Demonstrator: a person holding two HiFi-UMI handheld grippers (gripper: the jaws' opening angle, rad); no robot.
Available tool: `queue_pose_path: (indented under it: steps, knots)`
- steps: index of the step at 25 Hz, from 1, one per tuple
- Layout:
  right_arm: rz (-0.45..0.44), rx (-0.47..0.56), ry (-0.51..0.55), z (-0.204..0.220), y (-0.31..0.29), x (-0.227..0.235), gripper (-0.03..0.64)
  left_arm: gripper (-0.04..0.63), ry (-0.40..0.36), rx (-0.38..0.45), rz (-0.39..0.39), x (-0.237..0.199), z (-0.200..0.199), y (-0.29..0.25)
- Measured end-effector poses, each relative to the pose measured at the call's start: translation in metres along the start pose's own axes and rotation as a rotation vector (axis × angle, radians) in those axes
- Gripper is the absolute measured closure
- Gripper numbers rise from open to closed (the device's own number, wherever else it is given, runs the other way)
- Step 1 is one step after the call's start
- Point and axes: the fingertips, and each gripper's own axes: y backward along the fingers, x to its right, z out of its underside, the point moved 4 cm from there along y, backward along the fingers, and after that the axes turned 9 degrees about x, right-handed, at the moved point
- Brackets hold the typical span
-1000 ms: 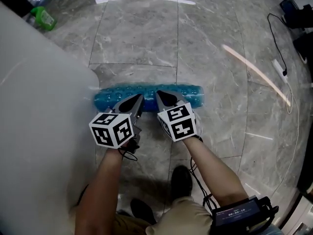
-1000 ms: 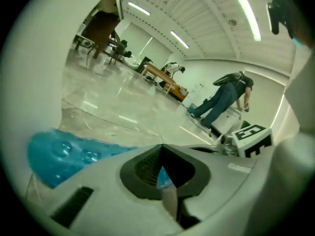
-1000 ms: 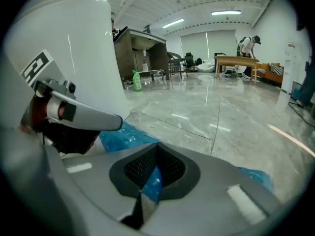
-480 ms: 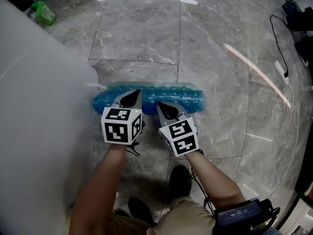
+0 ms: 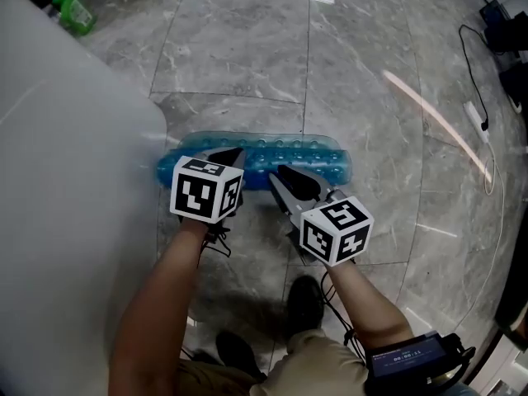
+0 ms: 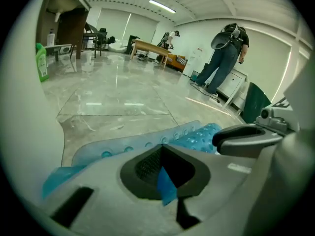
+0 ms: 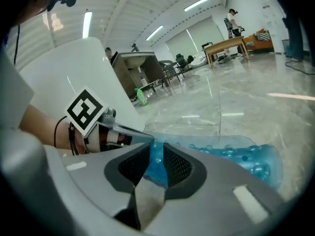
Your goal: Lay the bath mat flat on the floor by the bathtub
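Observation:
The blue bubbled bath mat point(image 5: 318, 160) lies folded lengthwise on the marble floor, its left end against the white bathtub point(image 5: 66, 188). My left gripper point(image 5: 234, 157) is shut on the mat's near edge; in the left gripper view a blue sliver of the mat point(image 6: 197, 135) is pinched in the left gripper point(image 6: 165, 175). My right gripper point(image 5: 280, 176) sits just off the near edge. Its jaws have just been opening. In the right gripper view the right gripper point(image 7: 156, 162) shows a narrow gap, with the mat point(image 7: 236, 154) beyond it and nothing pressed by the pads.
A green bottle point(image 5: 73, 11) stands on the floor past the tub's far end. Black cables point(image 5: 466, 64) and a white power strip point(image 5: 476, 115) lie at the far right. A person point(image 6: 224, 53) stands across the room. My shoes point(image 5: 304, 304) are close behind the mat.
The right gripper has pulled back toward the lower right and its jaws have parted off the mat. The left gripper has tilted and sunk slightly, still on the mat.

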Motion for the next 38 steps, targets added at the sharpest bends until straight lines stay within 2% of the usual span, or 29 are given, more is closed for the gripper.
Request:
queue_pose_path:
  steps: [4, 8, 10, 13, 16, 21, 29, 31, 32, 33, 35, 36, 38]
  knots:
    - [0.052, 0.012, 0.034, -0.014, 0.004, 0.011, 0.537, 0.589, 0.038, -0.006, 0.038, 0.002, 0.007, 0.004]
    - [0.151, -0.044, 0.09, -0.021, 0.008, 0.021, 0.569, 0.589, 0.072, -0.017, 0.072, 0.005, 0.01, 0.009]
    - [0.18, -0.066, 0.061, -0.024, 0.009, 0.027, 0.587, 0.589, 0.054, -0.025, 0.079, 0.008, 0.012, 0.012]
    - [0.201, -0.081, -0.008, -0.027, 0.007, 0.036, 0.595, 0.591, -0.019, -0.031, 0.066, 0.014, 0.016, 0.017]
    - [0.228, -0.091, 0.002, -0.029, 0.003, 0.041, 0.609, 0.591, -0.017, -0.032, 0.063, 0.018, 0.02, 0.02]
    - [0.23, -0.157, 0.064, -0.021, -0.003, 0.038, 0.609, 0.589, -0.034, -0.075, 0.096, 0.029, 0.033, 0.03]
    - [0.223, -0.25, 0.132, 0.005, -0.006, 0.03, 0.609, 0.589, -0.072, -0.132, 0.102, 0.044, 0.052, 0.04]
    - [0.23, -0.267, 0.163, 0.013, -0.007, 0.03, 0.609, 0.589, -0.091, -0.142, 0.132, 0.049, 0.05, 0.044]
    - [0.235, -0.27, 0.189, 0.016, -0.009, 0.03, 0.611, 0.589, -0.088, -0.12, 0.155, 0.05, 0.042, 0.046]
    - [0.24, -0.268, 0.218, 0.018, -0.011, 0.031, 0.611, 0.589, -0.059, -0.071, 0.164, 0.047, 0.03, 0.048]
    - [0.252, -0.255, 0.257, 0.021, -0.015, 0.032, 0.611, 0.589, 0.057, 0.04, 0.12, 0.033, 0.005, 0.051]
    - [0.265, -0.247, 0.251, 0.022, -0.014, 0.032, 0.612, 0.589, 0.102, 0.059, 0.081, 0.025, 0.0, 0.052]
    - [0.302, -0.234, 0.183, 0.029, -0.005, 0.028, 0.612, 0.589, 0.113, 0.018, 0.012, 0.017, 0.007, 0.057]
